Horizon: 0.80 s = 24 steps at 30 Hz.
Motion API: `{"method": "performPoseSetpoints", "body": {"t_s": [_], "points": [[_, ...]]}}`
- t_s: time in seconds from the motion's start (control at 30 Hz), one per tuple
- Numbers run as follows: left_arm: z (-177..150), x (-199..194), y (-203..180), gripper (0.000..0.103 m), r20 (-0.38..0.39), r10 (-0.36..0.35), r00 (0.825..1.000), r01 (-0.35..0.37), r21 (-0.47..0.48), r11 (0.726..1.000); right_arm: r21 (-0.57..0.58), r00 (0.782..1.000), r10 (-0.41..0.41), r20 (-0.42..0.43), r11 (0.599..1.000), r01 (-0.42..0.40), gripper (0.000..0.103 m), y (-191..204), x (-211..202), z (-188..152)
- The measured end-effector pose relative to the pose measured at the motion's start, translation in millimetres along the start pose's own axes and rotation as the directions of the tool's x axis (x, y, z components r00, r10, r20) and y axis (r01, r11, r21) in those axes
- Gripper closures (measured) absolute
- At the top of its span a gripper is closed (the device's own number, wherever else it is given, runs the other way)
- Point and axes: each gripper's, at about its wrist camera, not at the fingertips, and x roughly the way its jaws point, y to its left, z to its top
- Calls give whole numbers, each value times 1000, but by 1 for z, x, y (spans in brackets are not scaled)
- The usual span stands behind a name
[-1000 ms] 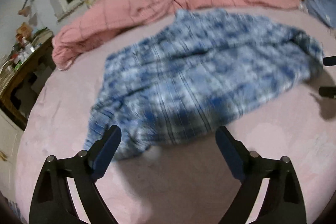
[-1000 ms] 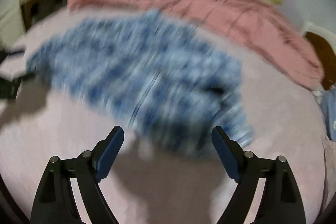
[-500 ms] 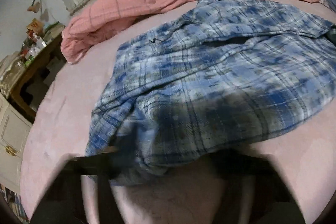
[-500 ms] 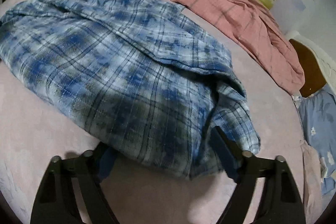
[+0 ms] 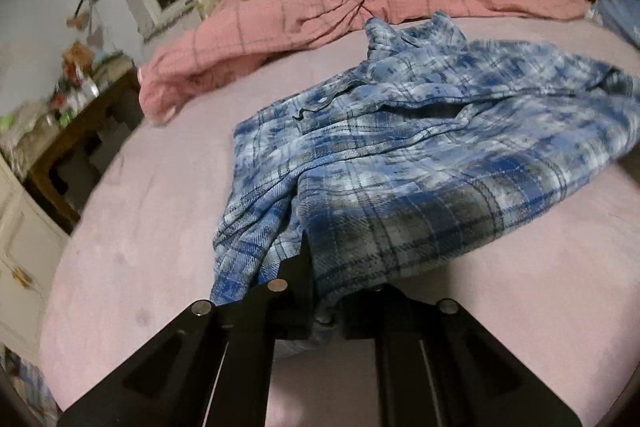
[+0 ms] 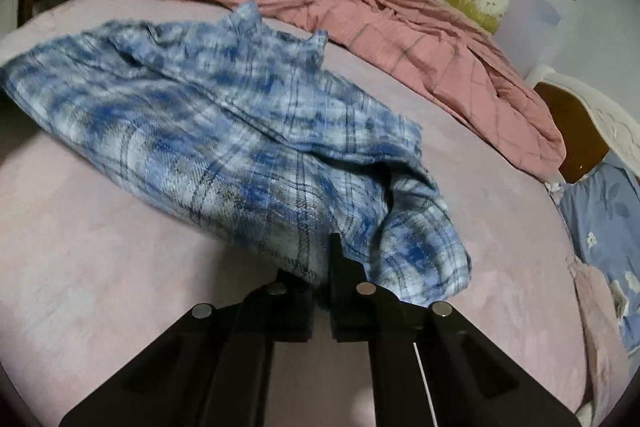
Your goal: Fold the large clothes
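We have the blue plaid shirt [image 5: 420, 155] lying rumpled on the pink bed [image 5: 152, 247], its collar toward the pink quilt [image 5: 360, 7] bunched along the far side. Our left tongs [image 5: 320, 291] are closed on the near hem at one corner, and our right tongs [image 6: 322, 267] are closed on the hem at the other, so we grip the shirt's bottom edge at both ends. We judge the fold is only starting: the body is still crumpled, with a sleeve tucked under the cloth near the right tongs. The risk from here, as we see it, is lifting unevenly, which would drag the collar end across the bed into the quilt and skew the fold. The bites also look shallow, taking only the hem, so a quick pull could slip the fabric out, and the hidden sleeve may bunch inside the fold.
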Motion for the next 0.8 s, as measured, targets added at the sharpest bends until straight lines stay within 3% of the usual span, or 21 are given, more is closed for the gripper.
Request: {"method": "performPoseSetpoints", "body": {"t_s": [0.2,0.23,0.3,0.37,0.4,0.5,0.53,0.63,0.67,0.7,0.73,0.77,0.8], "points": [[-28,-36,12,93,-10,-6,1000,6,-7,1000,-26,998,34,59,999,-33,97,25,-65,-38],[-32,-39,13,88,-16,-8,1000,8,-10,1000,-25,997,45,65,999,-43,97,26,-72,-42],[-38,-40,15,64,-28,5,1000,-6,-21,1000,-25,997,49,58,999,-48,96,27,-77,-47],[-42,-35,18,47,-24,53,998,-54,-28,998,-19,998,18,67,1000,-17,95,26,-74,-52],[-45,-32,17,45,-28,71,997,-71,-29,997,-19,999,6,46,1000,-5,90,26,-69,-54],[-48,-24,23,38,-46,69,997,-72,-61,996,-18,996,-87,18,996,87,41,22,-58,-57],[-49,-24,25,36,-38,79,996,-81,-68,994,-25,991,-127,46,991,128,36,21,-60,-60],[-50,-26,25,35,-13,87,996,-87,-63,994,-29,994,-104,44,994,106,38,16,-59,-61],[-49,-26,25,38,-7,78,997,-79,-63,995,-33,995,-88,42,995,89,44,14,-57,-59],[-48,-27,25,61,-3,66,998,-66,-62,996,-35,997,-69,34,997,70,66,14,-55,-59],[-47,-28,23,79,-3,31,1000,-31,-51,998,-31,999,-43,23,999,43,80,13,-54,-57],[-45,-31,22,93,-7,-11,1000,11,-49,999,-20,1000,-20,24,1000,21,86,13,-55,-56],[-42,-34,22,93,6,-13,1000,14,-59,998,-11,999,-10,42,1000,10,94,14,-59,-54]]}}
